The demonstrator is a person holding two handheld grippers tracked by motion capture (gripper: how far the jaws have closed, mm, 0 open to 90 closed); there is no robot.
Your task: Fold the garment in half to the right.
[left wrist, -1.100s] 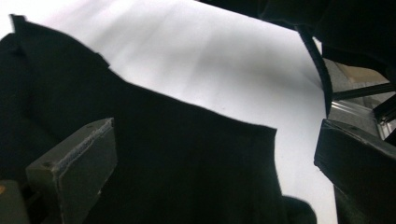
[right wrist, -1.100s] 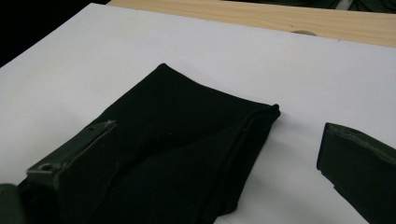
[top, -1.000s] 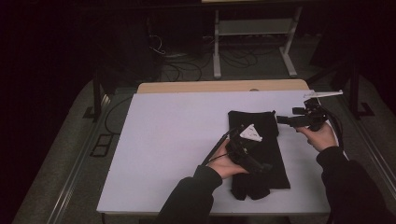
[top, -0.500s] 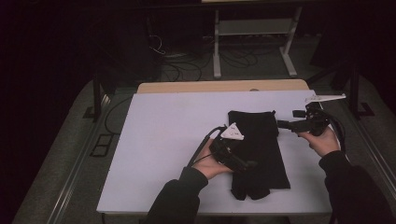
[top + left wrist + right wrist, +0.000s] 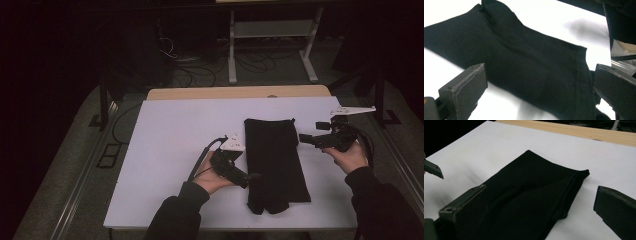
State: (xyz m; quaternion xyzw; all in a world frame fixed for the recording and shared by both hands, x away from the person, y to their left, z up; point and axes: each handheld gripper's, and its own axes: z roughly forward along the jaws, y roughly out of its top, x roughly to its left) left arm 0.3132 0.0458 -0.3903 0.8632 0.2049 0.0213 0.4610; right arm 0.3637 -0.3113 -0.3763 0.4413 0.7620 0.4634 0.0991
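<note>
On the white tabletop (image 5: pixel 165 150) the black garment (image 5: pixel 274 160) lies folded lengthwise, further folding judged outstanding; left tongs (image 5: pixel 250 179) and right tongs (image 5: pixel 303 138) both gape wide, holding nothing.

A white table top (image 5: pixel 170 150) with a wooden far edge (image 5: pixel 235 92) is set on grey floor (image 5: pixel 65 165). Tangled cables (image 5: pixel 200 75) and a white metal stand (image 5: pixel 270 35) are seen beyond it. Surroundings are left dark.
</note>
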